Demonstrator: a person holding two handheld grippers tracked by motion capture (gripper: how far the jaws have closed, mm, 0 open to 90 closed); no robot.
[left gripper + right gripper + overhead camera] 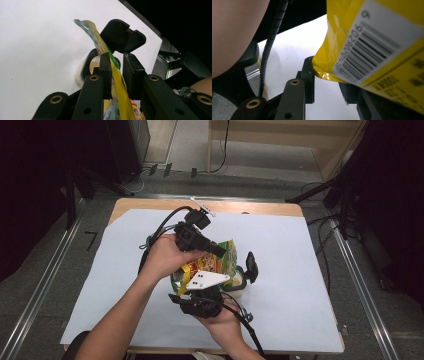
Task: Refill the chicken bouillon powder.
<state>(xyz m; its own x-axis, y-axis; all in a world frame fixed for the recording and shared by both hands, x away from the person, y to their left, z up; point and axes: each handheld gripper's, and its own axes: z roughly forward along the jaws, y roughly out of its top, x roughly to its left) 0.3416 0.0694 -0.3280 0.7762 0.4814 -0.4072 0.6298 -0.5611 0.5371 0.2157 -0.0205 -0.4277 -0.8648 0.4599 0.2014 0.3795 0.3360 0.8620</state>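
Left gripper (116, 75) of mine pinches the yellow snack bag (120, 92) at centre frame; my right gripper (327, 82) clamps its lower corner, above a cup (239, 284) on the table (300, 270).

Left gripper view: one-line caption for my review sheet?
Yellow bag edge runs between the left tongs, above an open-lidded container on white paper.
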